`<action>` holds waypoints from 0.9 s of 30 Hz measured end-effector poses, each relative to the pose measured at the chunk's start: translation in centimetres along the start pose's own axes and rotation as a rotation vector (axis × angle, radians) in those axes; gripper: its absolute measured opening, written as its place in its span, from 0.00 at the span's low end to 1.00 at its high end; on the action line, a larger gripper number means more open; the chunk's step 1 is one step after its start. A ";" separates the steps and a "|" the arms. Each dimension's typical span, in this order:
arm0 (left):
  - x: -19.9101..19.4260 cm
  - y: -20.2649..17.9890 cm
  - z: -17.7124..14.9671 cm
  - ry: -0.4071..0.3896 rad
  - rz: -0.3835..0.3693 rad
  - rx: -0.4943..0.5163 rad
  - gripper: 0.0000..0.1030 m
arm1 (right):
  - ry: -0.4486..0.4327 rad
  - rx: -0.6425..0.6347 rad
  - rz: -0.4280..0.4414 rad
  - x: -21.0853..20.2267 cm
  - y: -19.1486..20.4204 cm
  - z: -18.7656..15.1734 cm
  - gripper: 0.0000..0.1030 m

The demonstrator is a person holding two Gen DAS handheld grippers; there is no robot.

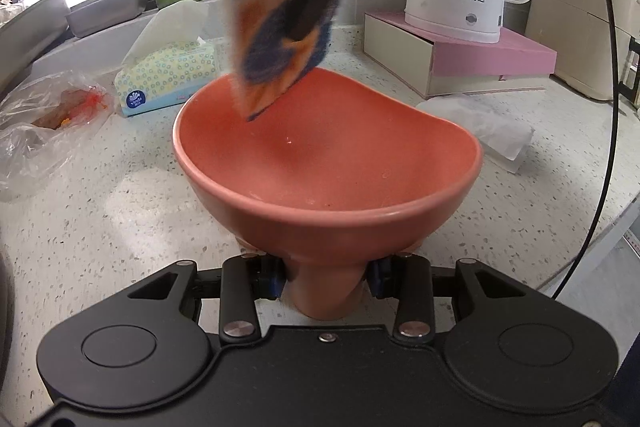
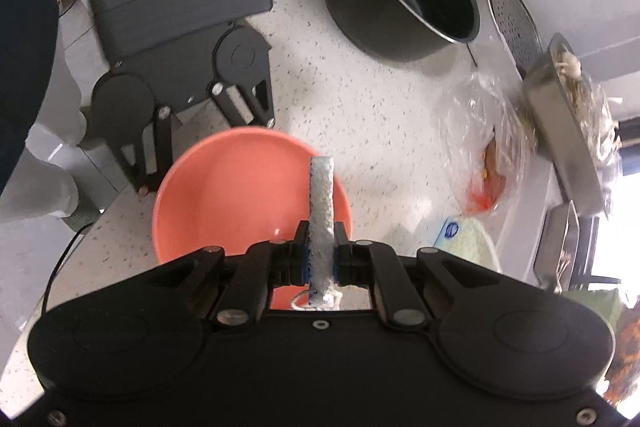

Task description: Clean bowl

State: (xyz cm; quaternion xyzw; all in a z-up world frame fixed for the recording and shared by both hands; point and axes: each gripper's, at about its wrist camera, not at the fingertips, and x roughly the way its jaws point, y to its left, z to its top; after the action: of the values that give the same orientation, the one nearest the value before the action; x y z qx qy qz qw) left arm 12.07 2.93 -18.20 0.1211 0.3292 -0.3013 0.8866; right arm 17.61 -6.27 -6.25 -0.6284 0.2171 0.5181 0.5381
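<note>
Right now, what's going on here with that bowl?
A person is cleaning a salmon-pink bowl with two handheld grippers. The left gripper has its jaws shut on the bowl's foot, holding it tilted above the speckled counter. The right gripper holds a scrubbing sponge edge-down over the bowl, its corner just inside the rim.

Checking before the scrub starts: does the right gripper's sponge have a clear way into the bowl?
Probably yes: the sponge hangs over the open bowl, and nothing lies inside.
</note>
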 end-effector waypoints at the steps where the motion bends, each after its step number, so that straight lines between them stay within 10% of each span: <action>1: 0.0 0.0 0.0 0.000 -0.001 0.001 0.37 | 0.004 0.000 0.004 -0.1 0.2 -0.1 0.11; 27: -0.1 0.4 -0.1 -0.001 -0.008 -0.008 0.37 | -0.146 0.085 0.092 -1.2 2.5 3.8 0.11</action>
State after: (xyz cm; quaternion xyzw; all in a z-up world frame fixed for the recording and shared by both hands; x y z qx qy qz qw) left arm 12.21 3.38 -18.22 0.1160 0.3305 -0.3035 0.8861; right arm 13.52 -3.97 -5.82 -0.5551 0.2277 0.5769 0.5543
